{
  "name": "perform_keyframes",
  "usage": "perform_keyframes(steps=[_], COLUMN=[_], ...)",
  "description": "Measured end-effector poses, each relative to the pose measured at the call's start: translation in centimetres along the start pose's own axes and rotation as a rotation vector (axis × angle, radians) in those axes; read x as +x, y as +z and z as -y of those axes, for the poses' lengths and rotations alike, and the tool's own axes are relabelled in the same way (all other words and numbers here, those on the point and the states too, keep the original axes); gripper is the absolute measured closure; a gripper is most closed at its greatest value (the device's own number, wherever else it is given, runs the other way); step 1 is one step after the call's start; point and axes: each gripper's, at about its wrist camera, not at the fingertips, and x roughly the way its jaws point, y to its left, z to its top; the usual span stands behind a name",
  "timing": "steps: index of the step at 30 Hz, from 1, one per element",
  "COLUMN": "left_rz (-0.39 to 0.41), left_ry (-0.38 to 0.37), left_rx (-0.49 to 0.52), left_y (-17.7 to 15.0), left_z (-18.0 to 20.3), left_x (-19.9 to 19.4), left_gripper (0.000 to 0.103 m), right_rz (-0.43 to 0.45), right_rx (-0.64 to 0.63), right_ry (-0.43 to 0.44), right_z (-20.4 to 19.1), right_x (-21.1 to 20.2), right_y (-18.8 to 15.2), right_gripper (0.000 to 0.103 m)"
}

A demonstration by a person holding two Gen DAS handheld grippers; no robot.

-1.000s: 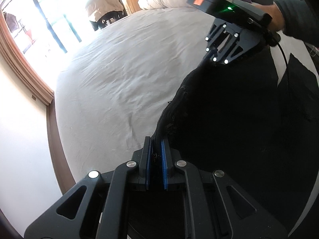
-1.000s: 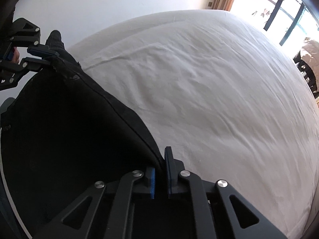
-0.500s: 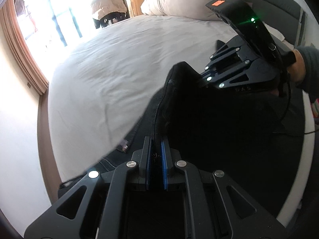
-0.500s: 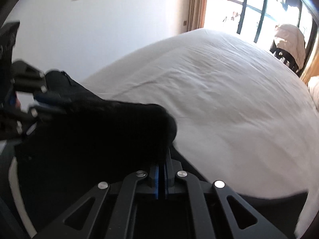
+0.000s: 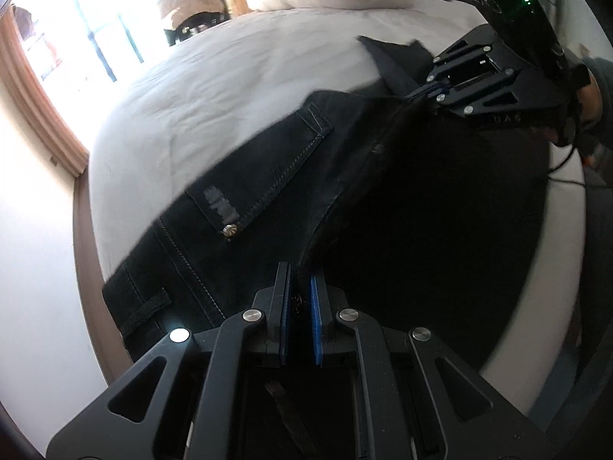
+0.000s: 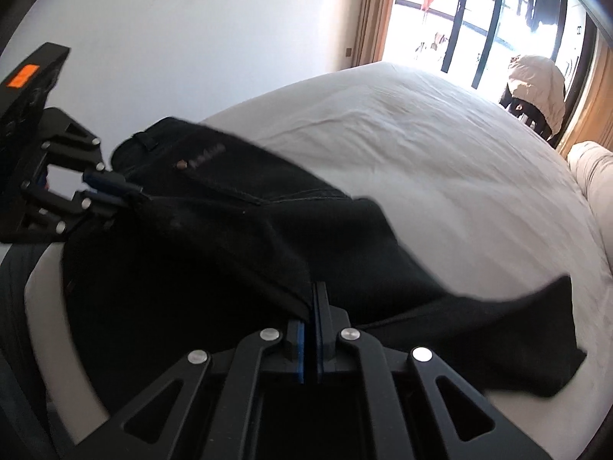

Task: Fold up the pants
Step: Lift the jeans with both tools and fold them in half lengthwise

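The left gripper (image 5: 300, 283) has its blue-padded jaws clamped on an edge of the black denim pants (image 5: 268, 176). The right gripper (image 6: 311, 303) likewise pinches the dark cloth. The pants stretch between them, draped over the white-sheeted bed (image 6: 440, 145), waistband toward ten o'clock in the right wrist view.

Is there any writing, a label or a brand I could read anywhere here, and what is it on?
No text is readable.
Faint letters on the black right gripper body: too blurred.
Pale patch on the black denim pants pocket: blurred.
Orange sticker on the left gripper: blank as far as shown.
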Motion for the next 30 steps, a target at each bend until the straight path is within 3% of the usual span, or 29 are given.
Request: perform_keyframes(steps=[5,12,17,30], left_rz=[-0.051,-0.045,-0.044,-0.021], left_ry=[0.028,-0.017,0.013,-0.01], left_rx=[0.124,0.129,0.247,0.3], left_y=[-2.9,-5.7,-6.7,-8.4], left_z=[3.9,4.4,5.9,4.9], left_x=[0.2,-0.8,-1.1,-0.4], left_gripper=[0.095,0.095,0.095,0.095], right_rz=[-0.058,-0.069,-0.078,-0.096], right_rx=[-0.093,-0.129,-0.166,-0.22], right_ry=[-0.064,-0.095,-0.134,-0.188], right_z=[-4.4,-8.8,-10.0,-12.2], right_x=[-0.2,-0.2,0.3,0.9], right_y=[-3.4,-6.2,-7.1,-7.7], right_gripper=[0.098,0.098,0.098,0.098])
